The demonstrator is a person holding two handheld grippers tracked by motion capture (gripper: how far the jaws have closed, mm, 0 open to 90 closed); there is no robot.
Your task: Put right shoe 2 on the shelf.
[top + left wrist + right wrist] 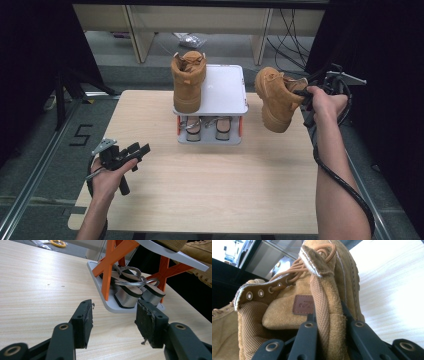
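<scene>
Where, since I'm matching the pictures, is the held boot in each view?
High view: boot right of centre, in the right gripper.
Left gripper view: top right corner, beyond the rack.
Right gripper view: centre, gripped at its collar.
Shared landmark: the table.

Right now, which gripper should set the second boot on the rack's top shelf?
Right. The right gripper already clamps the airborne boot beside the rack; the left gripper sits open and empty, low over the table.
</scene>
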